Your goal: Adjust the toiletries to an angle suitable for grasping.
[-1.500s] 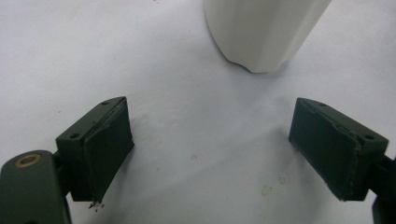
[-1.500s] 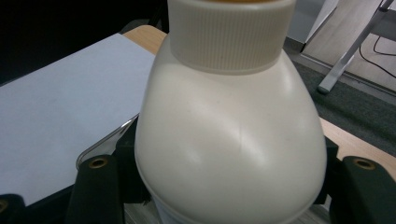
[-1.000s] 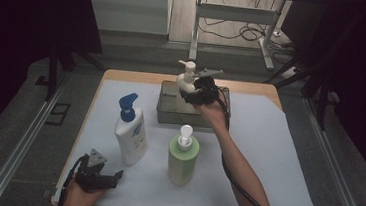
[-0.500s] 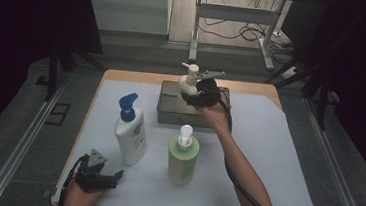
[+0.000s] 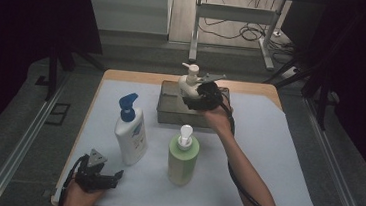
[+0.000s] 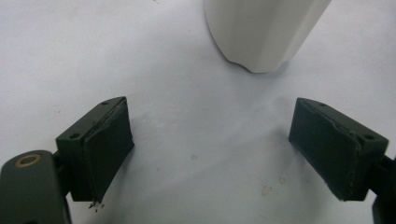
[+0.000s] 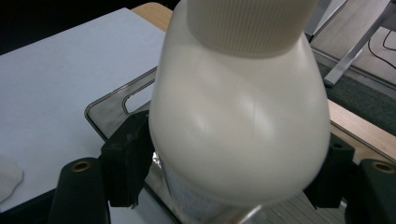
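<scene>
Fingers of the left gripper (image 6: 212, 154) stand wide apart and empty over the white surface (image 5: 276, 156), the base of the white blue-pump plastic lotion bottle (image 5: 131, 133) just ahead of them, well apart from the grey metal tray (image 5: 167, 112). At that tray, the right gripper (image 5: 196, 95) has its fingers (image 7: 126, 163) flanking the shoulder of the cream-white round-shouldered plastic pump bottle (image 7: 238, 116), and they have just been opening; whether the pads still press I cannot tell. Smooth, rigid and probably slippery and top-heavy, it seems best gripped across its broad body below the ribbed collar.
</scene>
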Available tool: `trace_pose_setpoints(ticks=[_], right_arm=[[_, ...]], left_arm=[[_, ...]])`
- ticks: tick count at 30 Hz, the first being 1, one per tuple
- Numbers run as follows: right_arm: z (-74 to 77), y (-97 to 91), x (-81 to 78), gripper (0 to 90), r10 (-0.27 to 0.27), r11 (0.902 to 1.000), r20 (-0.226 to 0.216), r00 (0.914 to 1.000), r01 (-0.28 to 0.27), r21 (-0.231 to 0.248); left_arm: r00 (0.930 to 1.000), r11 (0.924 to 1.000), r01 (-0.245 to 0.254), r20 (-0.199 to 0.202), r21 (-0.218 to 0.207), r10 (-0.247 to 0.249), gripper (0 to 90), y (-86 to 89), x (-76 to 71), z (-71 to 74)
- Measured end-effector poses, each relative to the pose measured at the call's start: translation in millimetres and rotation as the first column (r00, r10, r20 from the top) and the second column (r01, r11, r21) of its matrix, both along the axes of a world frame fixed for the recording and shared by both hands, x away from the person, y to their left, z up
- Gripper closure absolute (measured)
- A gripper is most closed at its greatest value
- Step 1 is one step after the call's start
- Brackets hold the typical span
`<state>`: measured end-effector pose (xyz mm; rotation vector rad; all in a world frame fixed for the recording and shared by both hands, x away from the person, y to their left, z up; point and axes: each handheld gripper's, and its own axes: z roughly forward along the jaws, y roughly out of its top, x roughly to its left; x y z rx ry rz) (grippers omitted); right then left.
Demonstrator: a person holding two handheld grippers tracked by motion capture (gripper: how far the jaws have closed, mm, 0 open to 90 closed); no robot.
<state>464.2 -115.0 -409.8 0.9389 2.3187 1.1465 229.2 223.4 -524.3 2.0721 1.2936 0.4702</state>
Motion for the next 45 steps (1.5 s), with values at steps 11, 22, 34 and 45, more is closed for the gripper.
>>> trace_pose_setpoints(ticks=[11, 22, 34, 45], right_arm=[[-3.6, -17.7, -10.3, 28.2, -0.003, 0.9999, -0.008, 1.0, 0.004, 0.016], [-6.1, -33.5, -24.1, 30.6, 0.01, 0.9995, -0.036, 0.9993, -0.009, 0.032], [-7.4, -54.1, -27.2, 61.1, -0.021, 0.9997, -0.058, 0.9981, 0.022, 0.015], [-20.7, -52.9, -13.3, 87.3, -0.067, 0.9978, -0.078, 0.9947, 0.067, -0.004]], left_arm=[[1.0, 1.0, 0.0, 0.0, 0.0, 0.0, 12.7, -0.1, 0.0, 0.0], [1.0, 1.0, 0.0, 0.0, 0.001, 0.0, 12.7, -0.2, 0.0, 0.1], [1.0, 1.0, 0.0, 0.0, 0.002, 0.0, 12.7, -0.2, -0.1, 0.1], [1.0, 1.0, 0.0, 0.0, 0.002, 0.0, 12.7, -0.2, -0.1, 0.1]])
